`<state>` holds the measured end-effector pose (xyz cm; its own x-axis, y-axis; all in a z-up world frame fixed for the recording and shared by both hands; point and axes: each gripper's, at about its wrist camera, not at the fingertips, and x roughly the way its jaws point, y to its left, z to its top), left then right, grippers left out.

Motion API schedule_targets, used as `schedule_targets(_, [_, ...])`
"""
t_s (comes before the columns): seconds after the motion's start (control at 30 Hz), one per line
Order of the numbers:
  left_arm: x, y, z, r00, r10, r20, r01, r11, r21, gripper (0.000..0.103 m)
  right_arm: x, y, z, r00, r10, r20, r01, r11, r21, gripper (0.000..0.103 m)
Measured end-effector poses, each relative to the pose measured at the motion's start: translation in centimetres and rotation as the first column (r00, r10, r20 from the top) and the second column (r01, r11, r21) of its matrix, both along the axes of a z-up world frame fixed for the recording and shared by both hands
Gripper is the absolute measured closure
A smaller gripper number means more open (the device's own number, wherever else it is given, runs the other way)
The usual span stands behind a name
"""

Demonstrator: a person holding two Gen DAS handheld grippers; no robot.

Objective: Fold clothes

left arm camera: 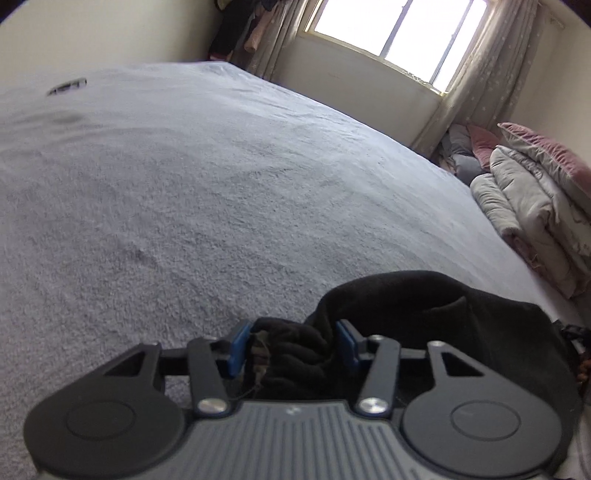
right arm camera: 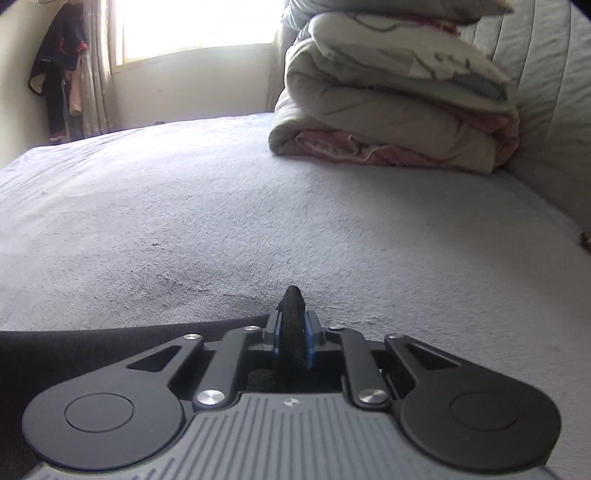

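Although most of the black garment [left arm camera: 424, 317] is cut off by the lower right edge of the left wrist view, a thick bunch of it is seen gathered between the blue pads [left arm camera: 238, 345] of the left gripper [left arm camera: 291, 345]. The jaws stand fairly wide apart, with the cloth filling the gap between them, so the bunch is held. More of the garment is humped up just right of the gripper, over the near right part of the bed [left arm camera: 221, 184]. A small dark object [left arm camera: 67, 86] on the far left of the bed is too blurred to be identified. Folded quilts [left arm camera: 524, 199] are stacked at the right edge, partly cropped, and hanging clothes [left arm camera: 247, 33] in the far corner beside the window [left arm camera: 399, 33] are hard to make out.

From the right wrist view, the right gripper [right arm camera: 292, 339] is seen clamped narrowly on a thin fold of the garment [right arm camera: 291, 325], whose tip sticks up just past the fingertips. A dark band of the same cloth [right arm camera: 92, 350] runs off to the near left and is cut by the frame. Where it ends cannot be told. The quilts [right arm camera: 391, 96] are piled at the far right of the bed [right arm camera: 221, 206], their top cropped. Clothes [right arm camera: 61, 74] hang in the far left corner, details lost against the window glare.
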<state>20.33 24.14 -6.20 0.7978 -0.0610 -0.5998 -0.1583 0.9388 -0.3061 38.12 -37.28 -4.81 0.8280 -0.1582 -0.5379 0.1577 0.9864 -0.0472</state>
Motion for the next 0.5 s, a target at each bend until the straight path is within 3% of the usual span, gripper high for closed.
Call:
schedule_targets(0.13, [0.2, -0.7, 0.7, 0.996, 0.058, 0.062, -0.06, 0.998, 0.031, 0.069, -0.9, 1.0, 1.6, 0.995, -0.043, 0.088, 0.054, 0.99, -0.129, 0.093])
schedule_targets(0.27, [1.3, -0.9, 0.5, 0.99, 0.116, 0.077, -0.119, 0.992, 0.045, 0.072, -0.2, 1.0, 3.4, 0.99, -0.064, 0.128, 0.086, 0.981, -0.173, 0.095])
schedule_targets(0.3, [1.5, -1.2, 0.5, 0.989, 0.121, 0.081, -0.126, 0.99, 0.06, 0.072, 0.3, 0.7, 3.7, 0.987, -0.09, 0.136, 0.113, 0.978, -0.174, 0.099])
schedule_targets(0.37, [1.4, -1.6, 0.9, 0.987, 0.125, 0.098, -0.133, 0.987, 0.087, 0.072, 1.1, 0.1, 4.2, 0.98, -0.14, 0.144, 0.163, 0.974, -0.159, 0.099])
schedule_targets(0.43, [1.4, -1.9, 1.2, 0.986, 0.124, 0.114, -0.138, 0.984, 0.115, 0.072, 2.0, -0.5, 4.0, 0.984, -0.141, 0.109, 0.154, 0.981, -0.121, 0.099])
schedule_targets(0.5, [1.7, -2.0, 0.8, 0.99, 0.118, 0.079, -0.129, 0.981, 0.148, 0.07, 2.7, -0.8, 3.4, 0.992, -0.113, 0.055, 0.118, 0.989, -0.085, 0.096])
